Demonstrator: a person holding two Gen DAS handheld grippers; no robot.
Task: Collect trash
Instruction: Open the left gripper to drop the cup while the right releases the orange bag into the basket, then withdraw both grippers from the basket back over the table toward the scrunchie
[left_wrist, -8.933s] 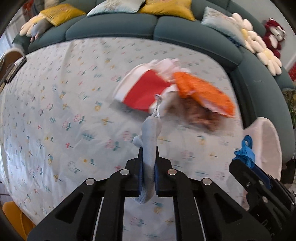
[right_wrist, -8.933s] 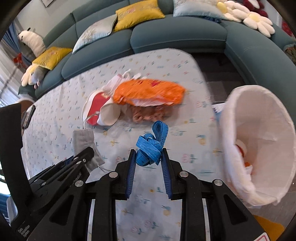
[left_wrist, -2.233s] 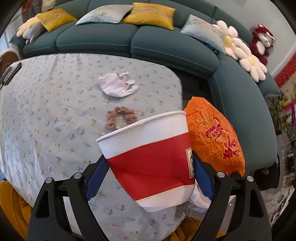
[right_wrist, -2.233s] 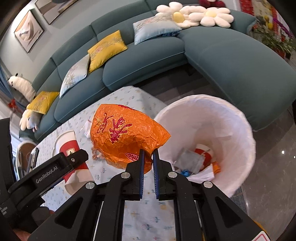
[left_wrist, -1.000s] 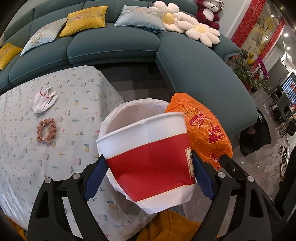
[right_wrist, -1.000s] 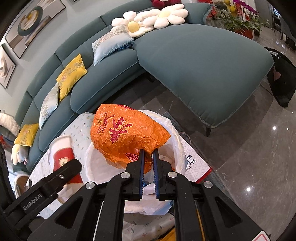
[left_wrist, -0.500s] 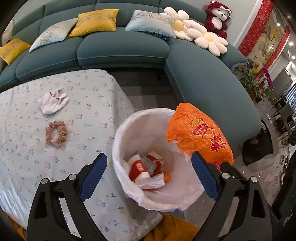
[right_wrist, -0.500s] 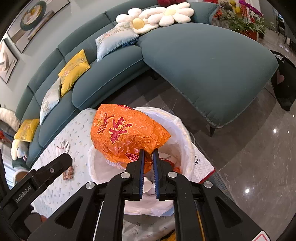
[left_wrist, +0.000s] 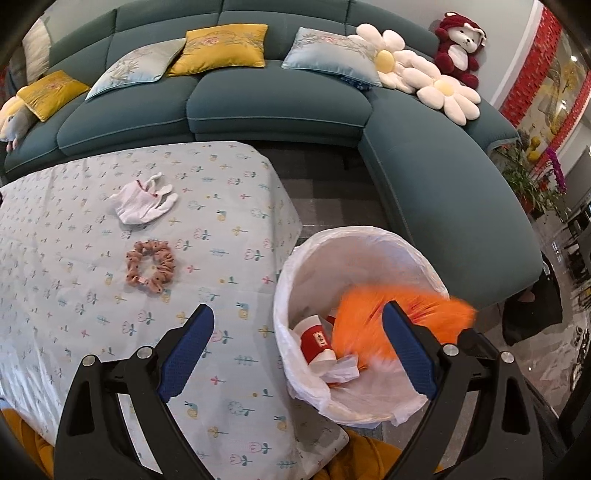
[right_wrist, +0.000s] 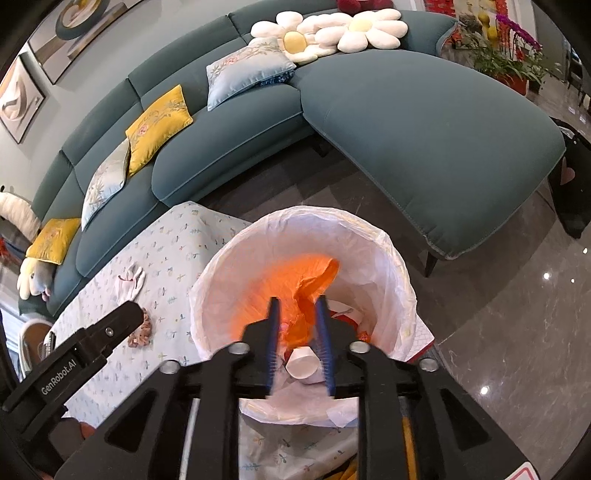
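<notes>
The white-lined trash bin (left_wrist: 354, 233) stands off the table's right end. An orange foil bag (left_wrist: 373, 317) is a blur as it drops into it, beside a red and white paper cup (left_wrist: 317, 341). My left gripper (left_wrist: 295, 319) hangs open and empty over the gap between the table's edge and the bin. In the right wrist view my right gripper (right_wrist: 297, 304) is above the bin (right_wrist: 399, 258), its jaws opening. The orange bag (right_wrist: 295, 277) falls free below them and the pads no longer press on it. The cup (right_wrist: 303, 363) lies on its side underneath.
A pink scrunchie (left_wrist: 149, 266) and a white glove (left_wrist: 142, 203) lie on the flower-print tablecloth (left_wrist: 74, 295). A teal sofa (left_wrist: 277, 103) with cushions curves behind the table and the bin. A black bag (left_wrist: 532, 314) sits on the glossy floor to the right.
A second ago my left gripper held the cup; it dropped into the bin. Since half a second ago my right jaws have parted and the orange bag has slipped down into the bin.
</notes>
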